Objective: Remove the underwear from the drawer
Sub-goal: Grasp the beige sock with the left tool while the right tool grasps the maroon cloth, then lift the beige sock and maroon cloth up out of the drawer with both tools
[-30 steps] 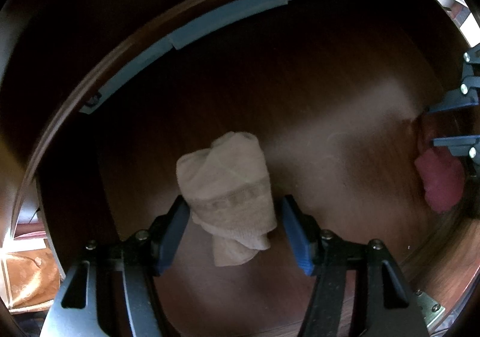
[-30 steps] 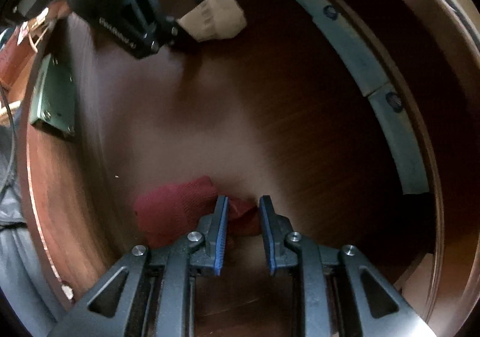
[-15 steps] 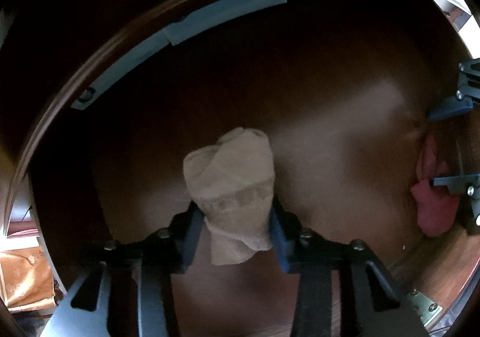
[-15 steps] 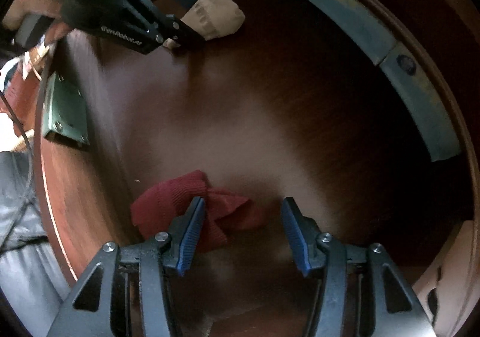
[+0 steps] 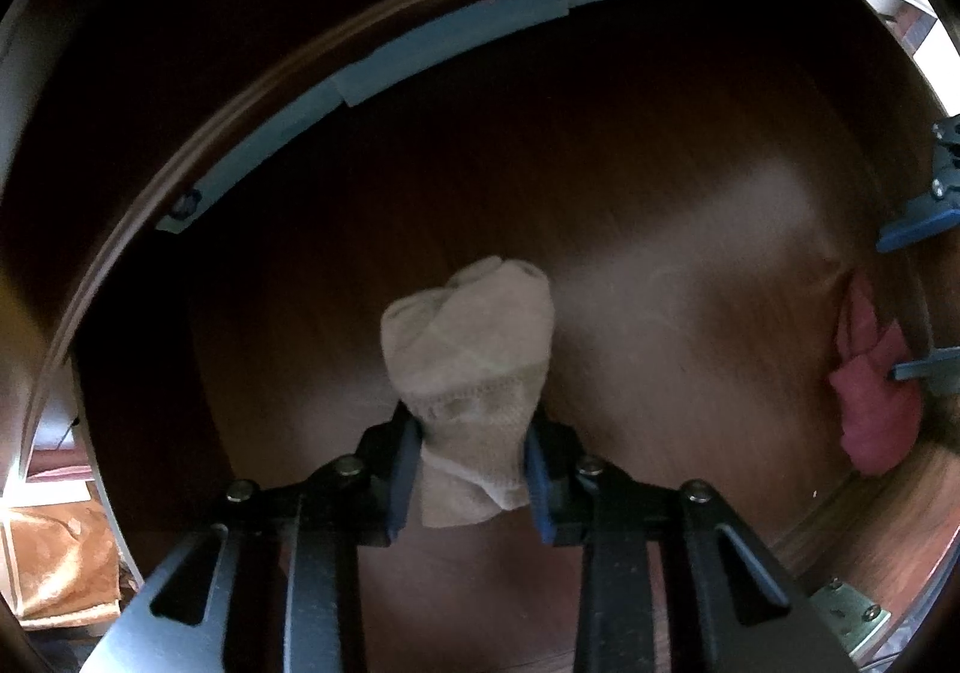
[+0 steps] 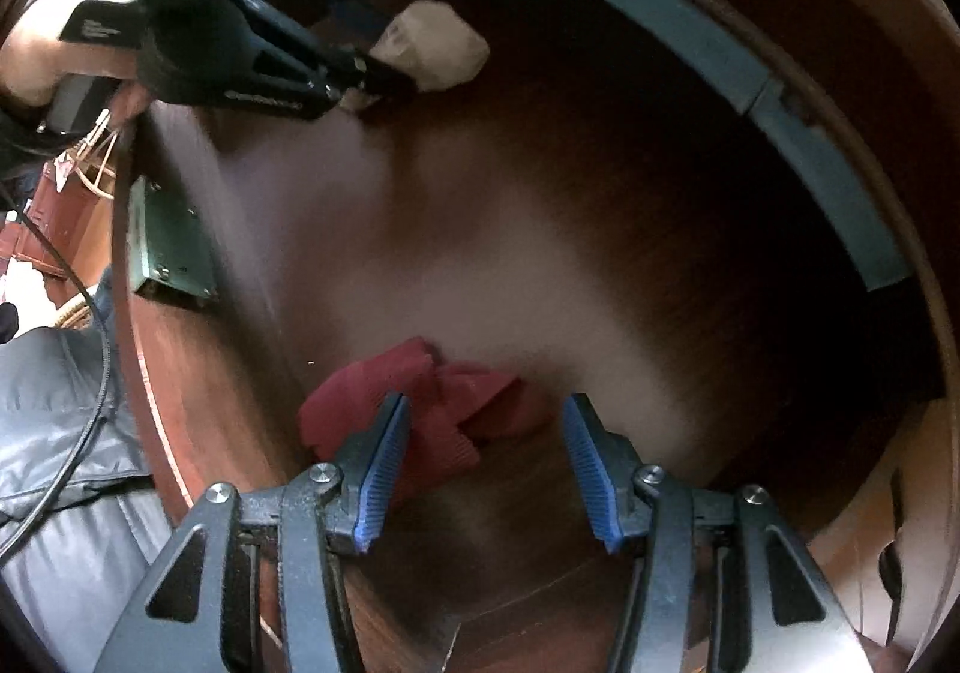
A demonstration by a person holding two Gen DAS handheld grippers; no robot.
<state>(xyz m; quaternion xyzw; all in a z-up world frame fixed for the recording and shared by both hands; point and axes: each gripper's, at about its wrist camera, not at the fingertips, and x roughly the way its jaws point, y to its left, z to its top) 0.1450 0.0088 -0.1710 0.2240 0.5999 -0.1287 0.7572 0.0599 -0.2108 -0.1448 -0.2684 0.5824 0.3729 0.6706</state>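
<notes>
Now the left gripper is closed on the beige underwear — its two blue pads press the lower part of the rolled cloth from both sides. One second ago the same jaws stood wide around this roll without touching it, and half a second ago they were only reaching its sides; since then the gap has become narrower and the cloth is squeezed at the waist. The roll stands on the wooden floor of the drawer, in its left part, and I cannot tell if it is already lifted.

The right gripper is wide open. One second ago its pads were close together at the red underwear; they have spread apart since then, and now the left pad lies against the crumpled red cloth while the right pad is free above bare wood. The red piece lies on the drawer floor near the front wall and is not held. In the left wrist view it shows at the far right edge, beside the right gripper's blue pads.

A grey-blue strip runs along the back wall of the drawer.
</notes>
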